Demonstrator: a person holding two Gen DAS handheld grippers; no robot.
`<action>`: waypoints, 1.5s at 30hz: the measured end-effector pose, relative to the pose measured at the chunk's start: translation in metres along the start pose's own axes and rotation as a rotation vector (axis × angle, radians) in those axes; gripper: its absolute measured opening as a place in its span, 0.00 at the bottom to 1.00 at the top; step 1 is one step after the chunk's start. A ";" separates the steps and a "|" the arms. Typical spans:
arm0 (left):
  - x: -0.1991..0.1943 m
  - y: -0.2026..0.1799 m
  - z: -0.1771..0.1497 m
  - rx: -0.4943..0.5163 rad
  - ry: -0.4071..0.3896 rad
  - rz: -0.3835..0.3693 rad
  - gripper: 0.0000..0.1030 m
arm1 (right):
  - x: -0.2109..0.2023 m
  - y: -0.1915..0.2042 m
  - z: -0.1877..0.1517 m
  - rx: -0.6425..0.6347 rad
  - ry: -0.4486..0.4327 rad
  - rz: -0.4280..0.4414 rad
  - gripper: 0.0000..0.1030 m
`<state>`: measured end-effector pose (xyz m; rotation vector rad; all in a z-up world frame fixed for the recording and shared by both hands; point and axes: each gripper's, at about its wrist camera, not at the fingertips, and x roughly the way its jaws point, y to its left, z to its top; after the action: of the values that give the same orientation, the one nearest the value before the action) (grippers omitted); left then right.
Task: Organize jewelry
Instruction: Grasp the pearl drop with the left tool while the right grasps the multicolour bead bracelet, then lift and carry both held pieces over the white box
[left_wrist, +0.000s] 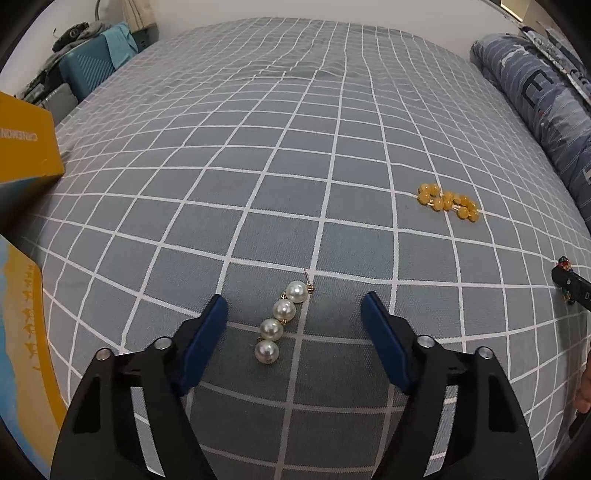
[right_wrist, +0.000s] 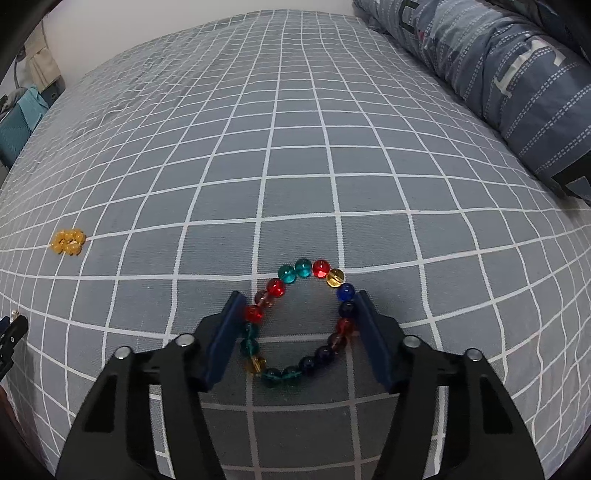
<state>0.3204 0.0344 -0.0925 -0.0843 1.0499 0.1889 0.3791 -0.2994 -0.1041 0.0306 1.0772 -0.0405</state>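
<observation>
A short string of pearls lies on the grey checked bedsheet between the fingers of my left gripper, which is open and just above it. A bunched yellow bead bracelet lies farther right; it also shows in the right wrist view. A multicoloured bead bracelet lies in a ring on the sheet. My right gripper is open, its fingers on either side of the ring and touching the beads.
A yellow box and a yellow-and-blue box lid stand at the left. A rolled blue quilt runs along the right side of the bed. Luggage and clothes sit beyond the far left corner.
</observation>
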 end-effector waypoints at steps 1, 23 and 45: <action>-0.001 0.000 0.000 0.000 0.002 -0.002 0.63 | -0.001 0.001 -0.001 0.002 0.000 -0.003 0.47; -0.035 0.001 -0.007 0.027 -0.032 -0.054 0.11 | -0.016 0.007 -0.004 -0.007 -0.063 -0.071 0.17; -0.092 -0.001 -0.002 0.051 -0.155 -0.083 0.11 | -0.076 0.016 0.001 -0.010 -0.215 -0.053 0.09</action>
<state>0.2738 0.0227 -0.0134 -0.0659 0.8941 0.0923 0.3442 -0.2822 -0.0365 -0.0112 0.8628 -0.0839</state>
